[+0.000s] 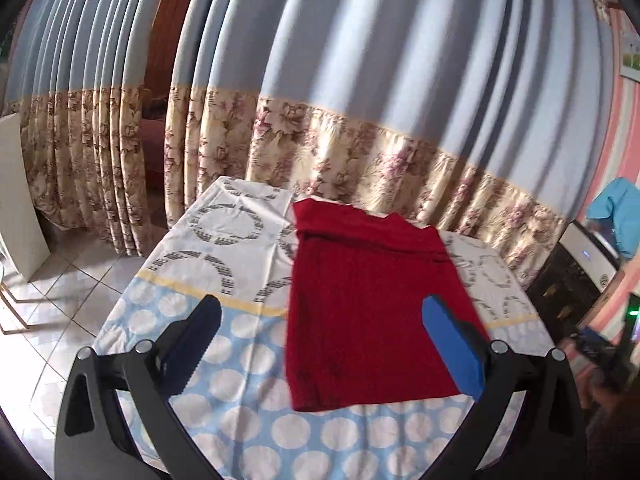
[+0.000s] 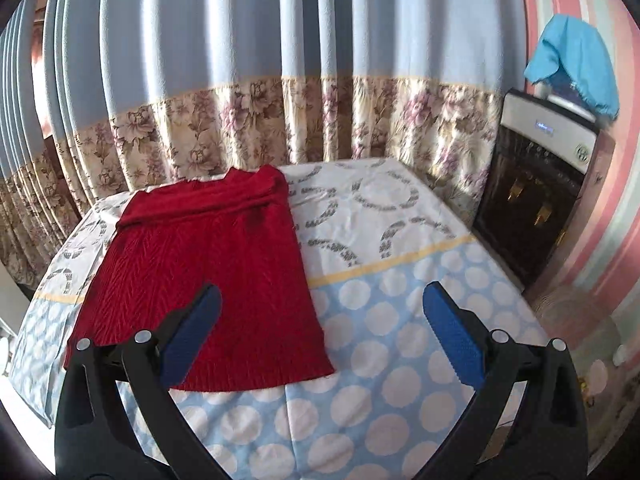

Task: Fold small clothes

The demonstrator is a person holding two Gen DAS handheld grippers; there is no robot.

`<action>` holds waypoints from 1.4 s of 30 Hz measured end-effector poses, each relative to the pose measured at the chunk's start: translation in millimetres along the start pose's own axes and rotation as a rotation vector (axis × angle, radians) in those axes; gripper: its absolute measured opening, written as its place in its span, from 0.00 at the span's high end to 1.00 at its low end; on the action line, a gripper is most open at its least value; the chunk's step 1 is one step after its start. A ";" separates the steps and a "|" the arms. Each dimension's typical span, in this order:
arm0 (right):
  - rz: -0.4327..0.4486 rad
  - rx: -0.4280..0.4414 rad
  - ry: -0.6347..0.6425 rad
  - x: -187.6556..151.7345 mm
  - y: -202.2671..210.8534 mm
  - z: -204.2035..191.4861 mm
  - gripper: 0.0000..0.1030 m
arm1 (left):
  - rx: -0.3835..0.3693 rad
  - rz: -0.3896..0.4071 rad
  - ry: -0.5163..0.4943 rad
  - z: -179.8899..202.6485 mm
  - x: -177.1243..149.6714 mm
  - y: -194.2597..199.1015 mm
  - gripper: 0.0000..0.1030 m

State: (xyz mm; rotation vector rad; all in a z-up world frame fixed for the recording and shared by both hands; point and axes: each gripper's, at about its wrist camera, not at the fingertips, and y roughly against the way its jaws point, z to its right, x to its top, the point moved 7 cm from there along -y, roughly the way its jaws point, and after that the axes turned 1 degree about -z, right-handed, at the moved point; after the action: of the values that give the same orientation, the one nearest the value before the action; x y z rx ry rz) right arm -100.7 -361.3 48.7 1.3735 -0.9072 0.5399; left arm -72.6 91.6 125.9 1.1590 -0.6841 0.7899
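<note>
You have one garment in front of you: a single red knitted piece (image 1: 368, 312), lying flat on the table cloth (image 1: 240, 360) with its sides turned in so it makes a long rectangle, and a folded band across its far end toward the curtains (image 1: 360, 80). It sits near the middle of the table, on both the pale ring-printed part of the cloth and the blue part with white dots. Your left gripper (image 1: 322, 344) hangs above the near edge of the table with its two fingers spread wide and nothing between them; the right-hand pad (image 1: 452, 344) overlaps the garment's right edge in the view, and whether it touches you cannot tell from here. Your right gripper (image 2: 322, 340) is likewise spread wide and empty, its left finger over the garment's near right corner and its right finger over bare dotted cloth. Count two grippers, one garment, one cloth. To the right stands one dark-fronted appliance (image 2: 532, 200) with one turquoise cloth (image 2: 576, 64) draped on top; its small lit display and round badge are too blurred to read.
</note>
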 end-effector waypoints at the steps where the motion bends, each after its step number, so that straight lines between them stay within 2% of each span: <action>1: -0.005 0.016 -0.004 -0.3 -3.2 0.1 0.03 | -0.004 0.010 -0.013 6.9 0.8 4.0 0.02; 4: -0.001 0.047 0.013 -4.5 -12.3 1.4 0.03 | 0.031 0.016 -0.085 27.7 -0.3 -8.9 0.02; 7: -0.031 0.081 0.026 -17.5 -33.4 6.9 0.03 | 0.018 -0.023 -0.109 35.8 -23.0 -34.3 0.02; 8: -0.056 0.127 0.024 -24.9 -45.8 7.7 0.03 | 0.039 -0.023 -0.123 36.4 -35.4 -45.9 0.02; 12: -0.149 0.179 0.031 -56.2 -90.7 12.0 0.05 | 0.115 -0.103 -0.095 16.4 -88.5 -101.2 0.02; 17: -0.233 0.196 0.048 -83.7 -129.0 12.2 0.20 | 0.205 -0.198 -0.039 -14.4 -131.4 -147.7 0.02; 22: -0.280 0.203 0.068 -98.7 -152.3 7.7 0.35 | 0.220 -0.246 0.020 -31.9 -142.5 -169.2 0.02; 25: -0.267 0.196 0.090 -100.5 -153.2 5.5 0.43 | 0.239 -0.255 0.029 -38.1 -143.9 -173.7 0.02; 27: -0.263 0.193 0.118 -101.5 -153.1 0.3 0.55 | 0.251 -0.258 0.024 -40.5 -143.7 -174.3 0.02; 29: -0.259 0.196 0.153 -102.8 -150.9 -9.5 0.76 | 0.259 -0.271 0.022 -43.1 -145.3 -176.1 0.02; 31: -0.247 0.184 0.205 -103.9 -147.9 -20.4 0.85 | 0.246 -0.278 0.039 -44.9 -146.4 -177.7 0.02; 33: -0.235 0.169 0.231 -103.6 -146.2 -25.9 0.85 | 0.240 -0.279 0.039 -44.6 -146.8 -176.9 0.02; 42: -0.221 0.193 0.187 -101.7 -146.1 -24.3 0.85 | 0.236 -0.332 -0.039 -30.9 -153.1 -185.9 0.03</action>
State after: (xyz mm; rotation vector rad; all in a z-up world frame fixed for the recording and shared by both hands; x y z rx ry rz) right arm -37.6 -342.9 -118.5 1.5466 -0.5550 0.5855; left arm -1.7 55.9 -103.6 1.4605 -0.4203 0.5766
